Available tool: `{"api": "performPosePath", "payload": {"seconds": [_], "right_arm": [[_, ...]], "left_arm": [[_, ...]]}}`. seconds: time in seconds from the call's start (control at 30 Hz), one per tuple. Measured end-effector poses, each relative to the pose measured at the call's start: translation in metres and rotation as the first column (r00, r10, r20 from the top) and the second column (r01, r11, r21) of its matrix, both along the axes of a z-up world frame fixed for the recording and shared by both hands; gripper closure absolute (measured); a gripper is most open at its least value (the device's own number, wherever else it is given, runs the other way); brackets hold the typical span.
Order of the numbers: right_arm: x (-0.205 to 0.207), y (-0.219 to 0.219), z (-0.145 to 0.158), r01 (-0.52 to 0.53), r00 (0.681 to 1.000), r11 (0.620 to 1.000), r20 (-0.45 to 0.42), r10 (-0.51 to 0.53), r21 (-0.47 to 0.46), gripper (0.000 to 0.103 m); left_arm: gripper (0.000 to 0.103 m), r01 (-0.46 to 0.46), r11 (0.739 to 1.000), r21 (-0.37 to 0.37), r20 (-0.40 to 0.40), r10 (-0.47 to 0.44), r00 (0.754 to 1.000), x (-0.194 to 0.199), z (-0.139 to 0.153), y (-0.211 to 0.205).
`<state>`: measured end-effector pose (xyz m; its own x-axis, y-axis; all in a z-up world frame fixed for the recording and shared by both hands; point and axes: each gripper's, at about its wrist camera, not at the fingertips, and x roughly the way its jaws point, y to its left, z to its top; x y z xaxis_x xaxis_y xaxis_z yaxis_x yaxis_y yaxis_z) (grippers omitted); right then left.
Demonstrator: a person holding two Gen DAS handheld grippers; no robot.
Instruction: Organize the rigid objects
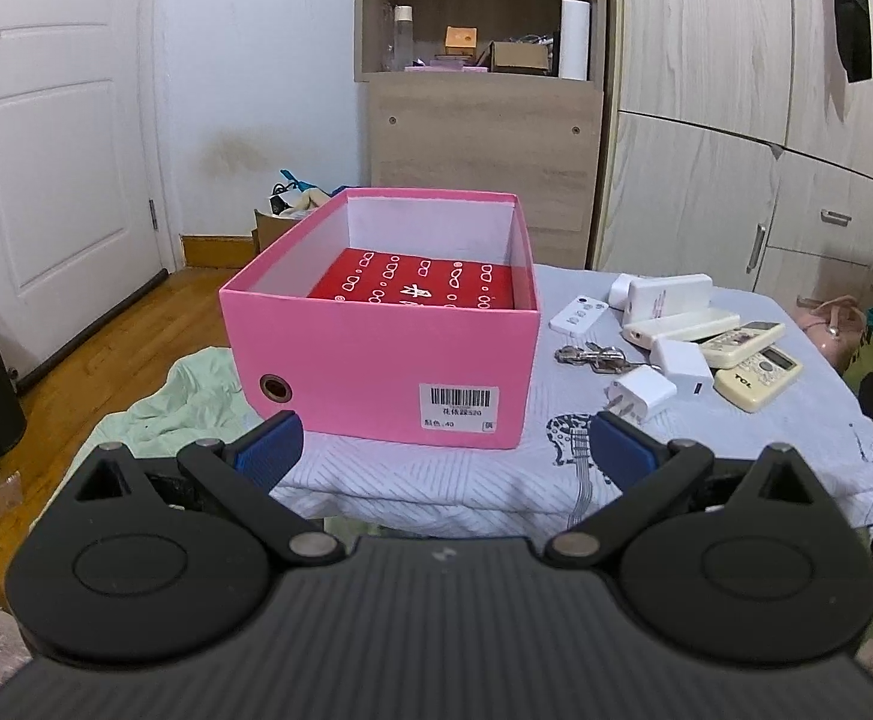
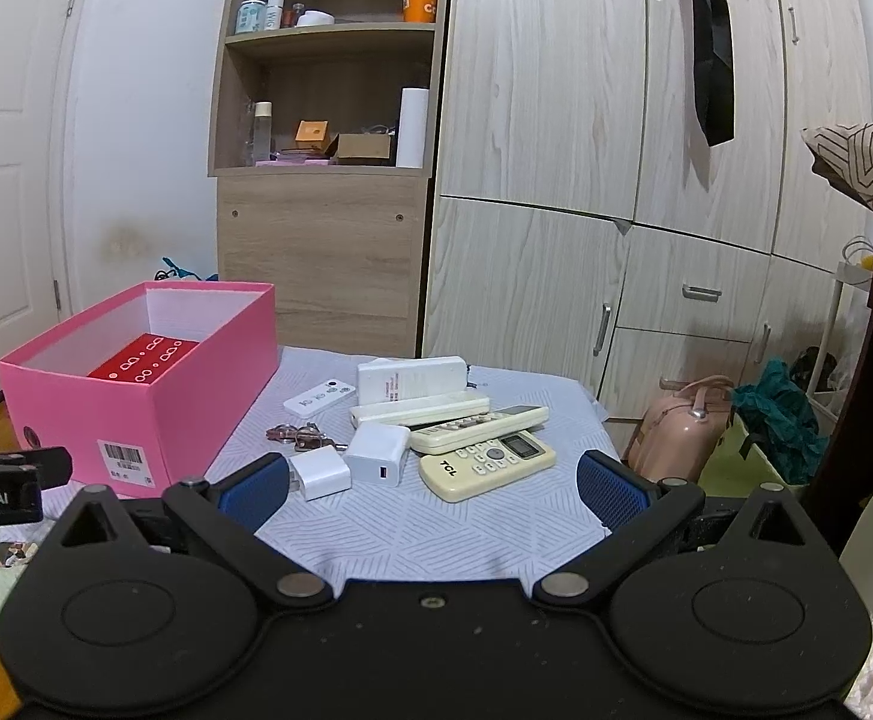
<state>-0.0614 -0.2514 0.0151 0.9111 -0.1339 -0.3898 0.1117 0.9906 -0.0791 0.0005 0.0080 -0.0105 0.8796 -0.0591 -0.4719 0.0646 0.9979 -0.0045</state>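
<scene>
While we hover both grippers — left gripper (image 1: pixel 445 450), right gripper (image 2: pixel 433 483) — jaws spread wide and empty, the pink box (image 1: pixel 376 360) sits on the desk (image 2: pixel 412 528), remotes (image 2: pixel 487 462) and chargers (image 2: pixel 376 453) just beside it.

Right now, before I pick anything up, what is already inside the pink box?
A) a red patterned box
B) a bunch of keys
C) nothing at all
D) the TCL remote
A: the pink box holds only a red patterned box, while the keys and the TCL remote lie on the table cloth beside it.
</scene>
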Motion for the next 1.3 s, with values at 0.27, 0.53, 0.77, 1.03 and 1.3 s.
{"api": "performPosePath", "payload": {"seconds": [0.27,0.53,0.77,1.03,1.3], "right_arm": [[0.0012,0.0013,-0.0010,-0.001,1.000,1.000,-0.009,0.001,0.001,0.000],[0.0007,-0.0025,-0.0027,0.015,1.000,1.000,-0.008,-0.015,0.026,0.000],[-0.0015,0.0010,-0.0047,0.016,1.000,1.000,0.016,-0.016,0.003,0.000],[-0.0038,0.0017,-0.0045,0.014,0.999,1.000,0.038,-0.014,-0.003,0.000],[-0.0039,-0.0040,-0.0041,0.019,0.999,0.999,0.040,-0.021,0.036,0.000]], "left_arm": [[0.000,0.032,0.999,0.034,-0.002,-0.032,0.999,-0.0028,-0.0006,-0.0055],[0.000,0.058,0.994,0.090,-0.019,-0.056,0.998,-0.0028,-0.0021,-0.0101],[0.000,0.074,0.993,0.094,-0.017,-0.073,0.997,-0.0056,-0.0019,-0.0100],[0.000,0.084,0.994,0.076,-0.010,-0.083,0.996,-0.0067,-0.0003,-0.0076],[0.000,0.086,0.994,0.066,-0.005,-0.085,0.996,-0.0073,0.0001,-0.0058]]}}
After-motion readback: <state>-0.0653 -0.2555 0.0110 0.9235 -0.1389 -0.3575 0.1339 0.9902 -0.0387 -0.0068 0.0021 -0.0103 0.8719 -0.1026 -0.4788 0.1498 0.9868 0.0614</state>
